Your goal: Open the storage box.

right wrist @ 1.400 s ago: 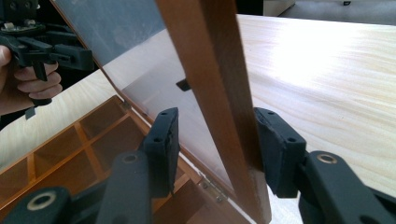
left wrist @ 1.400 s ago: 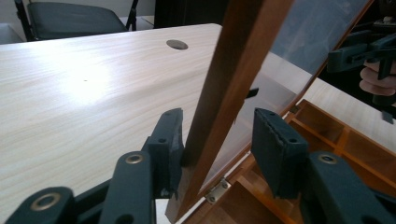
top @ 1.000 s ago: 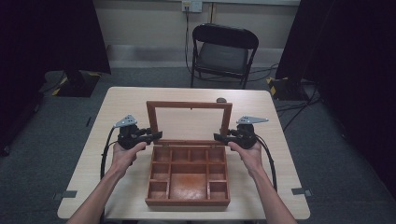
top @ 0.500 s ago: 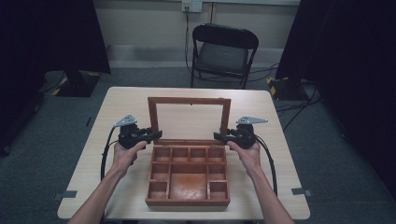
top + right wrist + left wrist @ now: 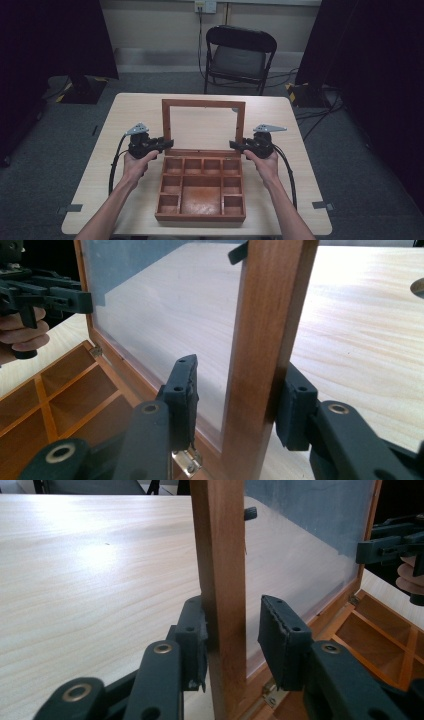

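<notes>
A wooden compartment box (image 5: 200, 218) lies on the table with its glass-paned lid (image 5: 202, 103) standing upright at the far side. My left gripper (image 5: 169, 143) straddles the lid's left frame post (image 5: 220, 555). Its jaws are open: one pad (image 5: 196, 630) touches the wood and the other pad (image 5: 277, 635) stands off it. My right gripper (image 5: 233, 145) straddles the right post (image 5: 272, 305) the same way, open, with its outer pad (image 5: 292, 405) against the wood and its inner pad (image 5: 182, 390) apart from the glass. The box compartments (image 5: 200, 192) hold nothing.
The light wooden table (image 5: 125, 115) stretches bare around the box. A black chair (image 5: 240, 55) stands beyond the far edge, and cables lie on the floor at the right. Dark curtains close off both sides.
The lid has swung a little further up and back, its top rail now higher in the high view. Both hands and grippers stay at the lid's side posts.
</notes>
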Action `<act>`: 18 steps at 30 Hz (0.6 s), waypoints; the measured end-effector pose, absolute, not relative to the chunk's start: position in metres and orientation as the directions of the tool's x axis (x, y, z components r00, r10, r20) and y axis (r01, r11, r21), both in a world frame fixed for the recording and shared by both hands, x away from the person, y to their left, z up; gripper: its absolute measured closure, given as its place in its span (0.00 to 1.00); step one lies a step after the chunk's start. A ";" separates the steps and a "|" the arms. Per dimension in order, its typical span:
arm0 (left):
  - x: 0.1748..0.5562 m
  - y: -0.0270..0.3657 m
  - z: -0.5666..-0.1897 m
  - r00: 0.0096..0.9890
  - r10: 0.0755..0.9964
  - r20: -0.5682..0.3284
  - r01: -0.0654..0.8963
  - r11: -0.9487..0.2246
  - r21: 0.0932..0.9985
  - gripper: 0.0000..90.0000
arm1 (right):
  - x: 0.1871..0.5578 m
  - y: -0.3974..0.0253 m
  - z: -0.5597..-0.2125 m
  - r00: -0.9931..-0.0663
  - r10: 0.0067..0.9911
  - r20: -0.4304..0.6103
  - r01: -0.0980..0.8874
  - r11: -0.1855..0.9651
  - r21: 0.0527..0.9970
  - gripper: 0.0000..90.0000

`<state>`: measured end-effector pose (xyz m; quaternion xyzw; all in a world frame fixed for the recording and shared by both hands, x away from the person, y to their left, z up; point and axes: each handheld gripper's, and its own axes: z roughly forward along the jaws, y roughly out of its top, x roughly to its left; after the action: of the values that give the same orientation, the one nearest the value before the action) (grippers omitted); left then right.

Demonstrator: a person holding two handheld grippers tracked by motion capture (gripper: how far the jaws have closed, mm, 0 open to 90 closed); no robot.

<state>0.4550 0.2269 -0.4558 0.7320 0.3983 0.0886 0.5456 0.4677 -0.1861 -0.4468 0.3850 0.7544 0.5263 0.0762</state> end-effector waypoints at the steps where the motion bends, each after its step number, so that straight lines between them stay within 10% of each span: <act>1: 0.456 0.227 -0.456 0.666 0.677 -0.312 0.491 -0.082 0.867 0.71 | 0.468 -0.186 -0.448 -0.690 0.660 0.295 0.505 0.147 0.851 0.65; 18: 0.463 0.229 -0.463 0.653 0.669 -0.354 0.531 -0.071 0.844 0.68 | 0.473 -0.182 -0.455 -0.666 0.679 0.310 0.530 0.137 0.837 0.57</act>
<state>0.4628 0.2291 -0.4631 0.7291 0.4118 0.0635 0.5429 0.4733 -0.1822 -0.4553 0.4026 0.7505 0.5192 0.0717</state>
